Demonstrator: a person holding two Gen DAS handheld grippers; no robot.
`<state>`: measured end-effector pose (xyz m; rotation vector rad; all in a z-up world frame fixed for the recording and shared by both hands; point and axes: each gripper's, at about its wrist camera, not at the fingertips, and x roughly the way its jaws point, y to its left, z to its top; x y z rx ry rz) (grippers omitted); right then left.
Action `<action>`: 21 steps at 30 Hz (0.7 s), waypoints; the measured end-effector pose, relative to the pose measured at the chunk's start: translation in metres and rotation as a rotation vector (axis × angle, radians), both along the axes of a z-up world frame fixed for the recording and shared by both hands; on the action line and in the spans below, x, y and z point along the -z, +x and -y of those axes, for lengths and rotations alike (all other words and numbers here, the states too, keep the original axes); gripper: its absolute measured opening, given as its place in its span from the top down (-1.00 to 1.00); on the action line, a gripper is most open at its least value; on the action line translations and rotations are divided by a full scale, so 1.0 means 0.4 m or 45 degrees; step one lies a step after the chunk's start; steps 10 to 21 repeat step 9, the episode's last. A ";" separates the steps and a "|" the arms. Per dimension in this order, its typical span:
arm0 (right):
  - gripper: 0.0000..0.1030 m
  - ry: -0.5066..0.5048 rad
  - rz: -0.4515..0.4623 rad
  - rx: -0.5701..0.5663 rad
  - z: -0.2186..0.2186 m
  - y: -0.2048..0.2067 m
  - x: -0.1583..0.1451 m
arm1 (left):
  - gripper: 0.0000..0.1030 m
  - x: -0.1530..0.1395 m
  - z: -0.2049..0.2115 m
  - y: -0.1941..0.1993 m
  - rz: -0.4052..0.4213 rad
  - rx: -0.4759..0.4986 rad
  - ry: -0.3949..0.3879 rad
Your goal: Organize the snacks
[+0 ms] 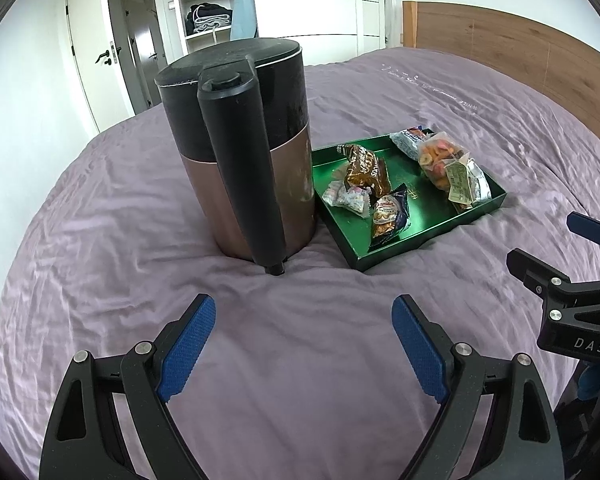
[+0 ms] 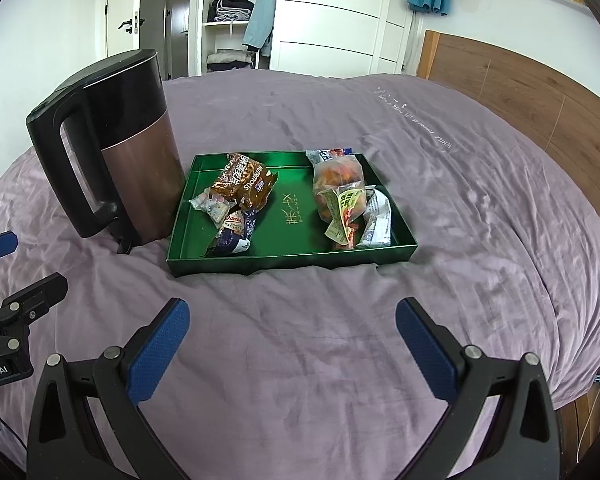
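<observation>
A green tray (image 2: 296, 258) (image 1: 424, 236) lies on the purple bedspread and holds several snack packets. A brown packet (image 2: 242, 182) (image 1: 364, 168), a small pastel packet (image 2: 214, 204) and a dark blue Danisa packet (image 2: 236, 232) (image 1: 388, 214) lie at its left side. A clear bag of orange snacks (image 2: 338, 180) (image 1: 440, 158) and a silver wrapper (image 2: 378, 220) lie at its right side. My left gripper (image 1: 304, 344) is open and empty, short of the kettle. My right gripper (image 2: 292, 344) is open and empty, short of the tray's near wall.
A black and copper kettle (image 1: 244, 156) (image 2: 116, 148) stands on the bed just left of the tray. A wooden headboard (image 2: 540, 120) is at the right. A wardrobe with folded clothes (image 2: 232, 16) and a door stand behind the bed.
</observation>
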<state>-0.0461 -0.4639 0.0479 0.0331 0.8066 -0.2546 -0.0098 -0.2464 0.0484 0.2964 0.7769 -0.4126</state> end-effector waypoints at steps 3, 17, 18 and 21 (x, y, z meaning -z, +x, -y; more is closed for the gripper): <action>-1.00 -0.001 -0.001 0.002 0.003 0.000 -0.004 | -0.68 0.000 0.000 0.000 0.001 0.001 0.000; -1.00 -0.003 0.005 0.007 0.004 -0.003 -0.011 | -0.68 0.000 0.000 0.000 0.000 -0.001 0.001; -1.00 -0.003 0.005 0.007 0.004 -0.003 -0.011 | -0.68 0.000 0.000 0.000 0.000 -0.001 0.001; -1.00 -0.003 0.005 0.007 0.004 -0.003 -0.011 | -0.68 0.000 0.000 0.000 0.000 -0.001 0.001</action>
